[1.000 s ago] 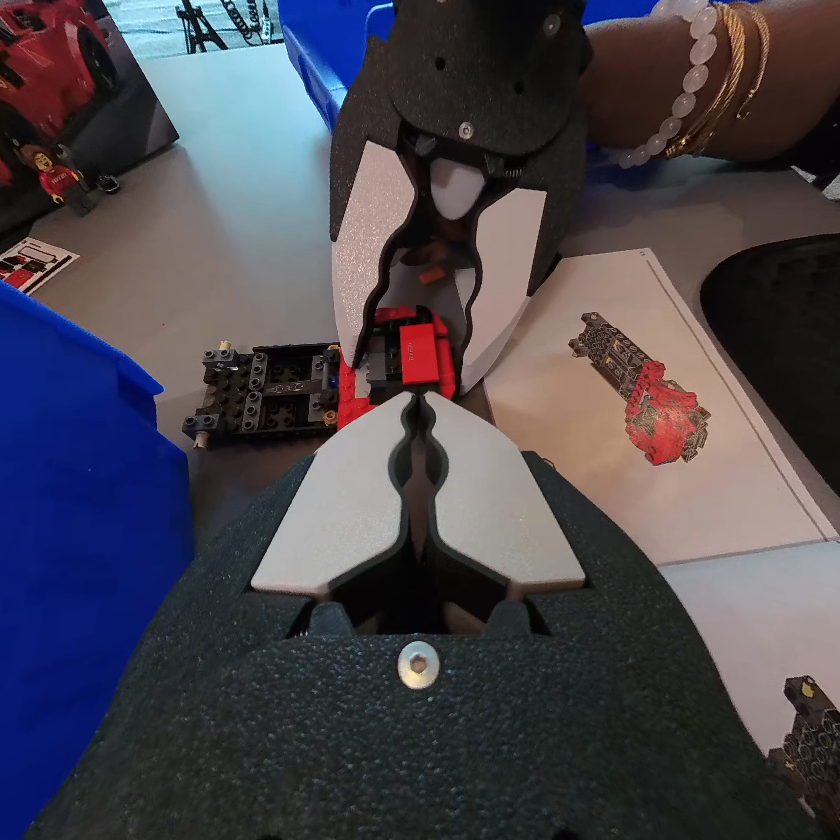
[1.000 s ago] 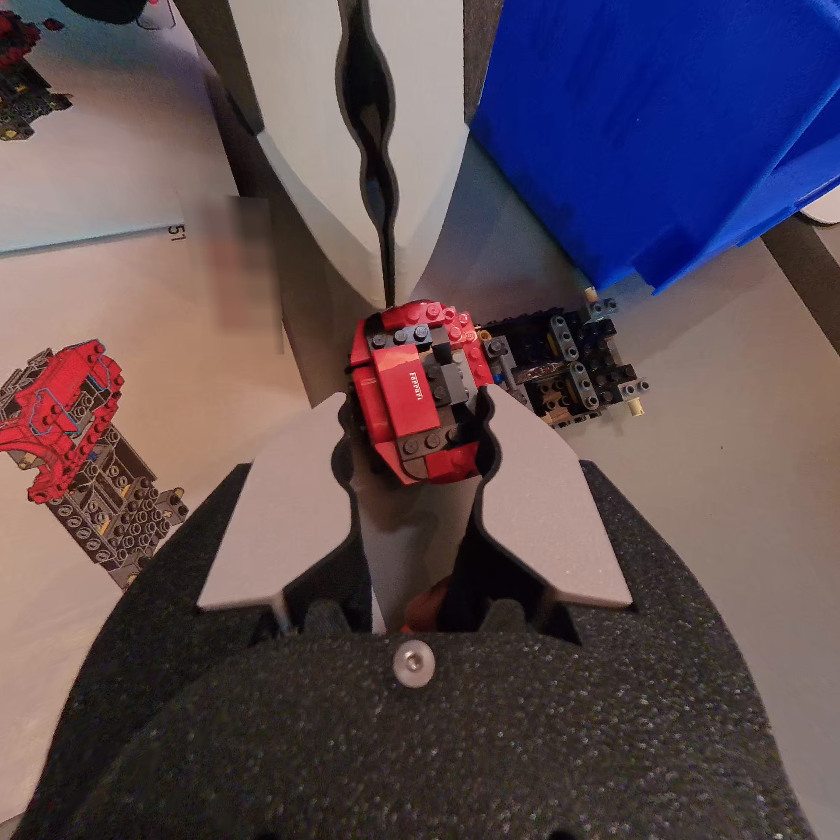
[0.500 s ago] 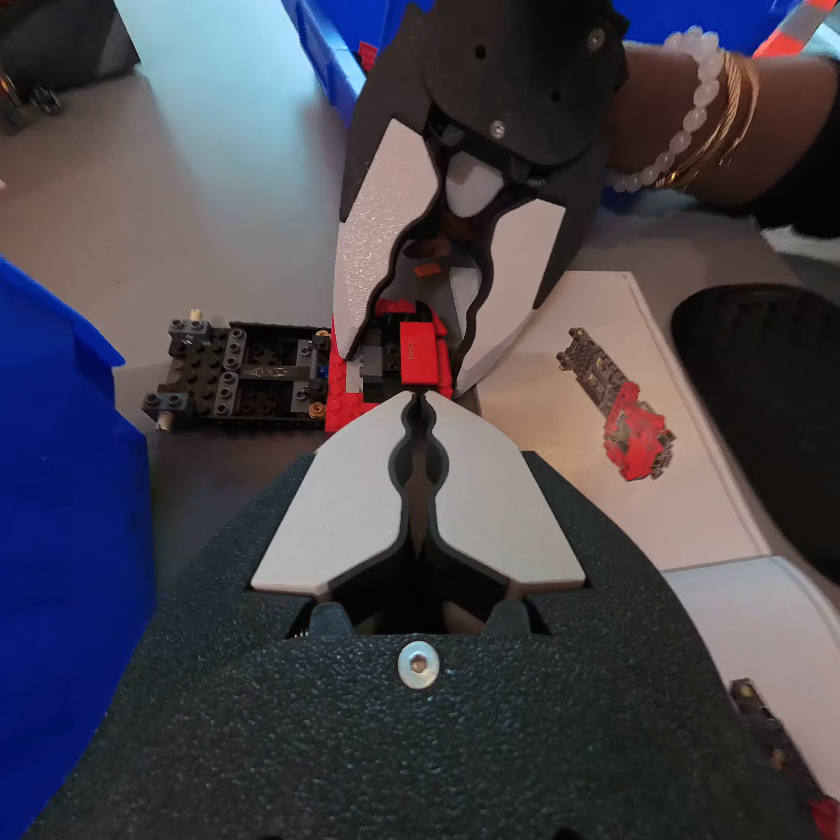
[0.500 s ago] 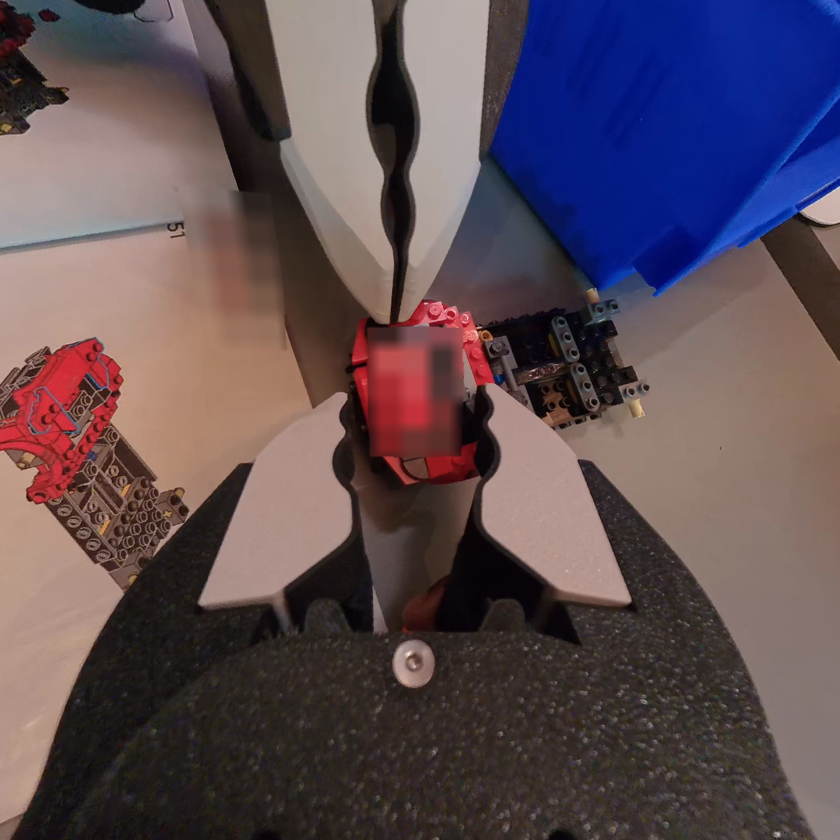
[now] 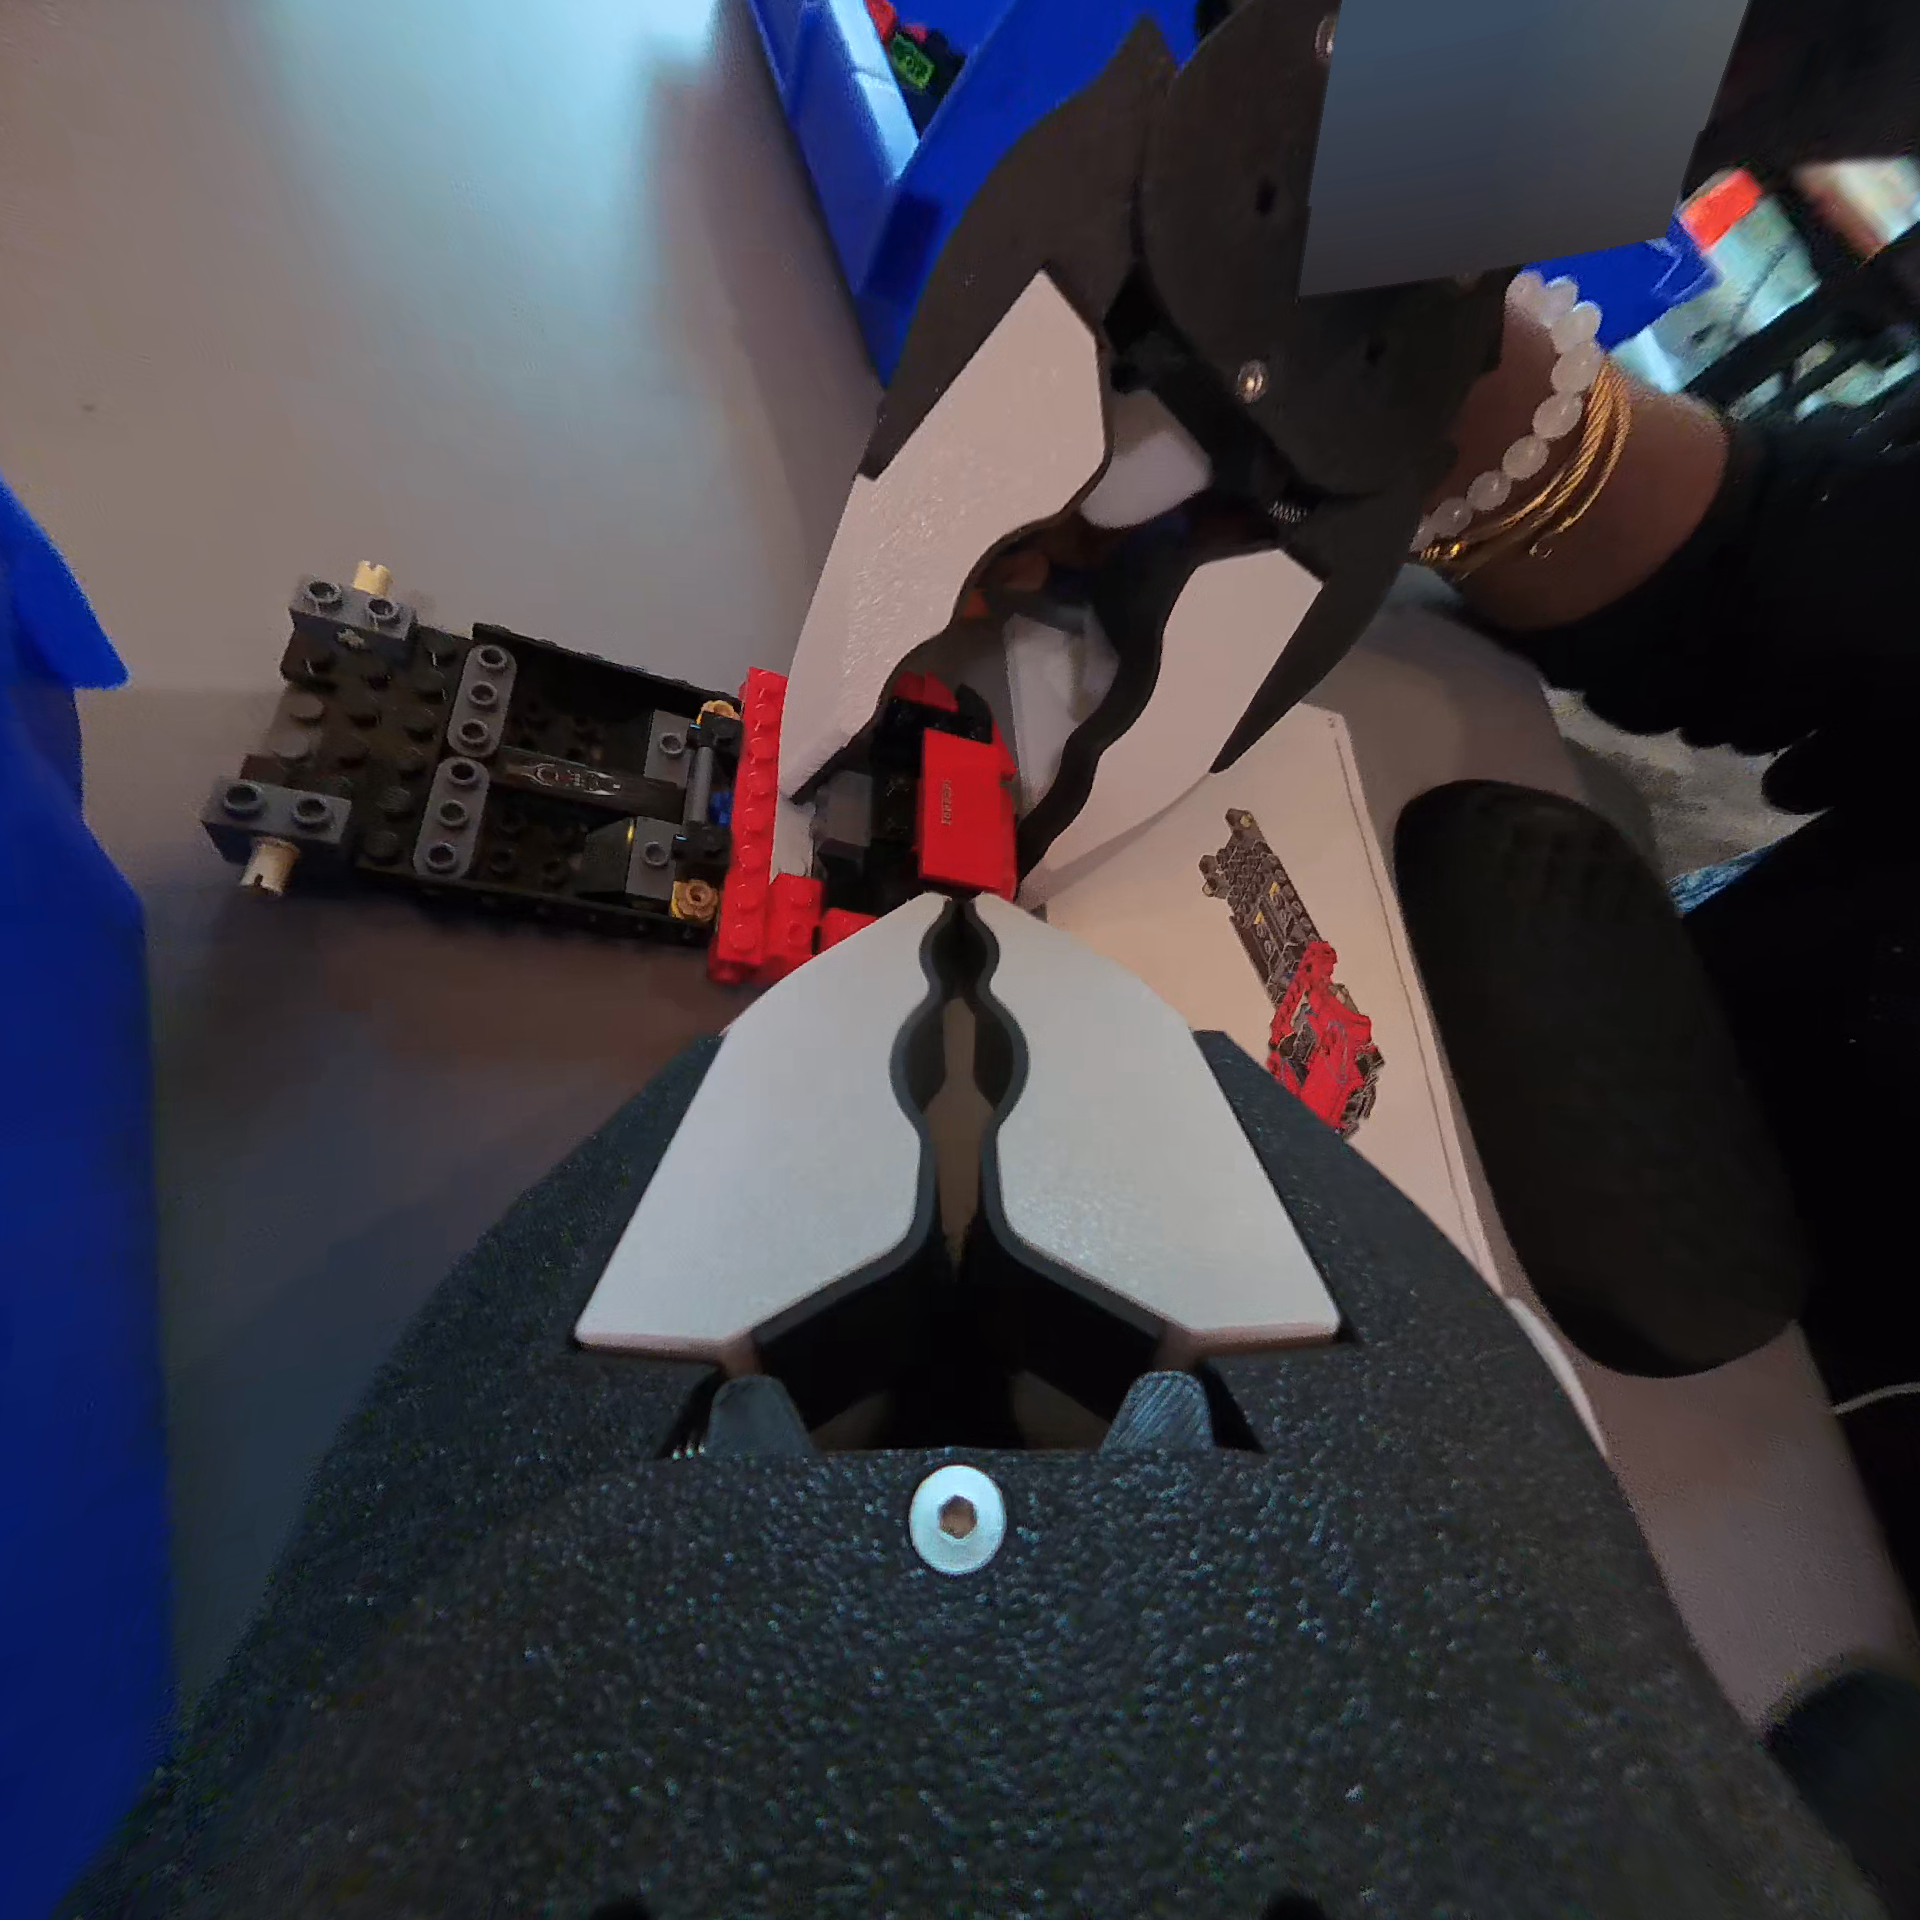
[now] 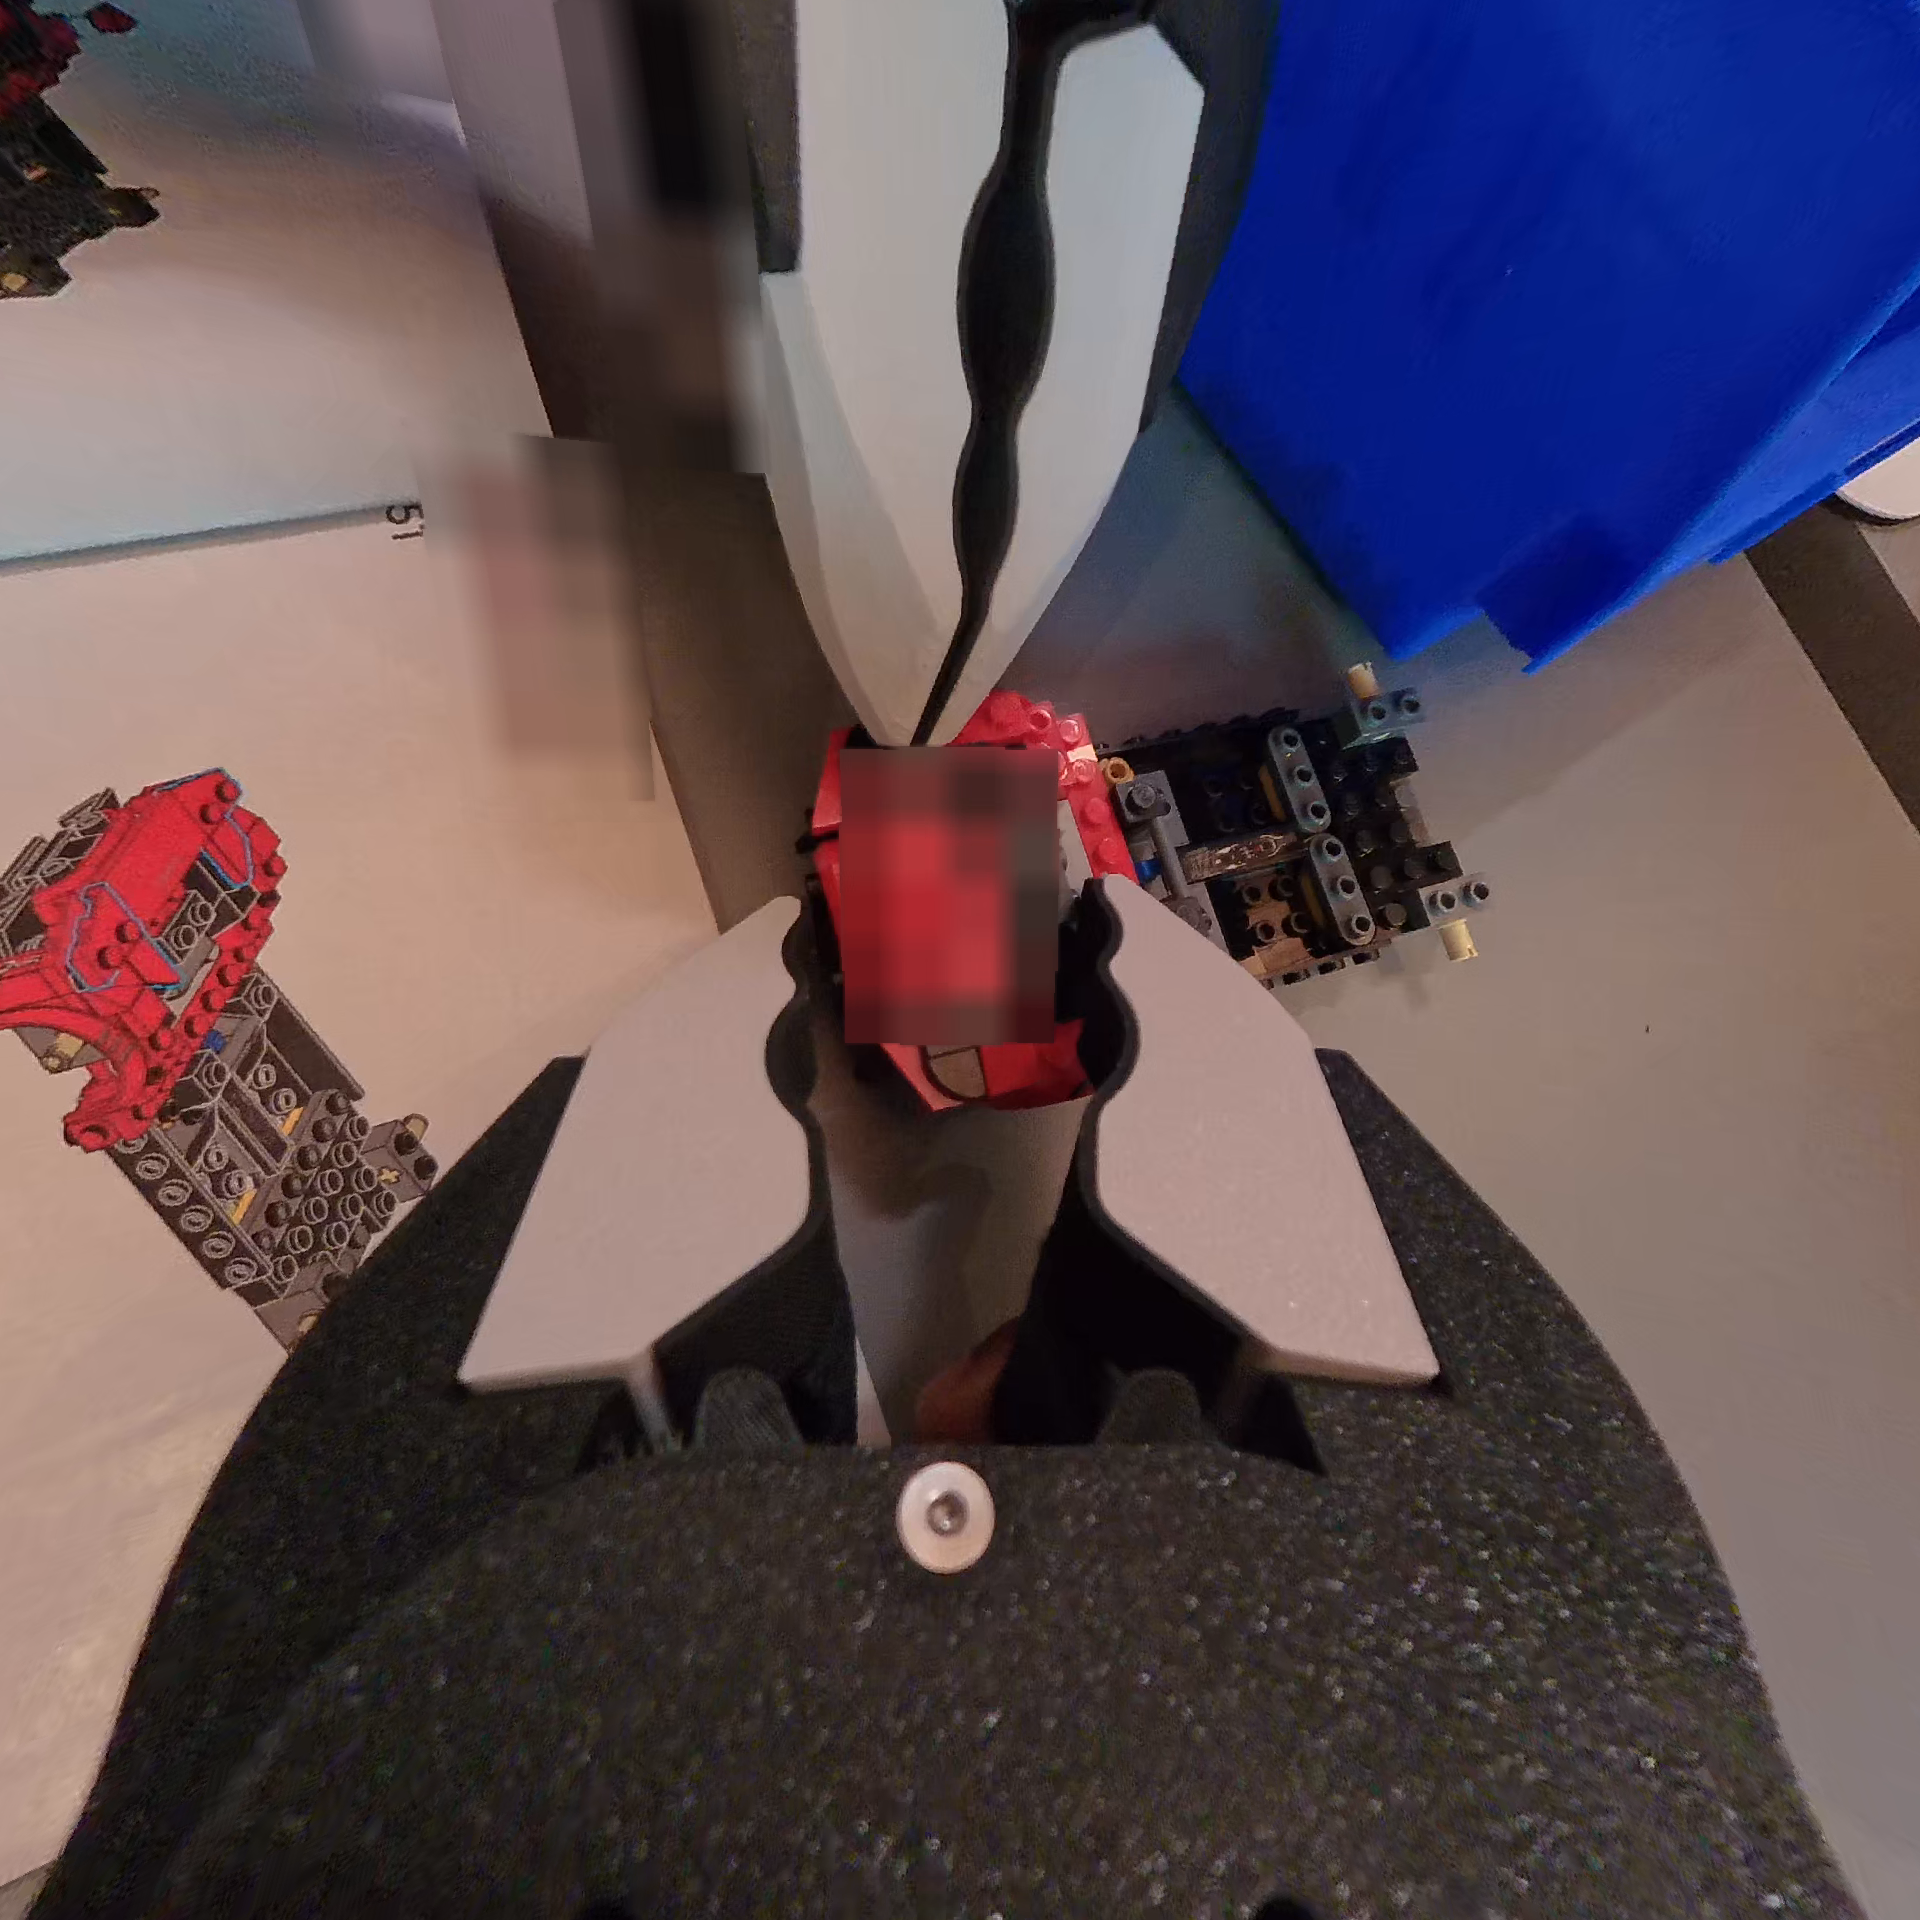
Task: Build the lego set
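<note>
Right tongs (image 6: 940,925): we hold them clamped on the red front of the black-and-red brick car (image 5: 499,774), mid-frame.
Left tongs (image 5: 956,906): together; we press down slowly.

Left gripper (image 5: 958,906): fingers are pressing together along their length, tips meeting, nothing between them.
Right gripper (image 6: 948,935): fingers are standing apart, tips bracketing something red on either side.
Facing: the two grippers are pointing toward each other, tips nearly meeting.
Right wrist (image 5: 1558,457): is wearing bead and gold bracelets behind the right gripper.
</note>
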A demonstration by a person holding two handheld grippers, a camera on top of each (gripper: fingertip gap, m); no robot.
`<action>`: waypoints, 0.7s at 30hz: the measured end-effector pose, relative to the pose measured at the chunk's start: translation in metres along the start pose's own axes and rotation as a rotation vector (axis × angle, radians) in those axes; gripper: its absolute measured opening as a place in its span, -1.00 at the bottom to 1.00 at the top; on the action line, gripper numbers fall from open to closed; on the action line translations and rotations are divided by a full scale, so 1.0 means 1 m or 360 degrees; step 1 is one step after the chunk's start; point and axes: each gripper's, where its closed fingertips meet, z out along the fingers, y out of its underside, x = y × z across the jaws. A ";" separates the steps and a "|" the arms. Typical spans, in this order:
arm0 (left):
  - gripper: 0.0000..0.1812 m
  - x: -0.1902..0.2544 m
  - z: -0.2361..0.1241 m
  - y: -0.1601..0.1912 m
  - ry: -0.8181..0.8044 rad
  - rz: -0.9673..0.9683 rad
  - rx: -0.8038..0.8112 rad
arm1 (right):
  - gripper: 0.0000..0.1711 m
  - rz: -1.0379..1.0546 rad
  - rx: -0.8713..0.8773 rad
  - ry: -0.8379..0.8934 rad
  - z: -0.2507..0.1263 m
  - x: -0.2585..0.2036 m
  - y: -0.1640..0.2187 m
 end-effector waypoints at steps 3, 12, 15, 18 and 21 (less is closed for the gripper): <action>-1.00 0.003 -0.008 -0.015 -0.0071 0.0137 0.0058 | -0.44 0.0002 0.0009 -0.0005 0.000 0.000 0.000; -1.00 -0.007 -0.008 -0.002 -0.0362 0.0445 -0.0115 | -0.44 0.0005 0.0013 -0.0005 0.000 0.000 0.000; -1.00 -0.007 -0.005 -0.002 -0.0370 0.0492 -0.0099 | -0.44 0.0001 0.0006 -0.0001 0.000 0.000 0.000; -1.00 -0.008 -0.004 0.001 -0.0362 0.0503 -0.0130 | -0.44 0.0004 0.0012 -0.0003 0.000 0.000 0.000; -1.00 -0.008 -0.003 0.001 -0.0366 0.0517 -0.0121 | -0.44 0.0005 0.0012 -0.0003 0.000 0.000 0.000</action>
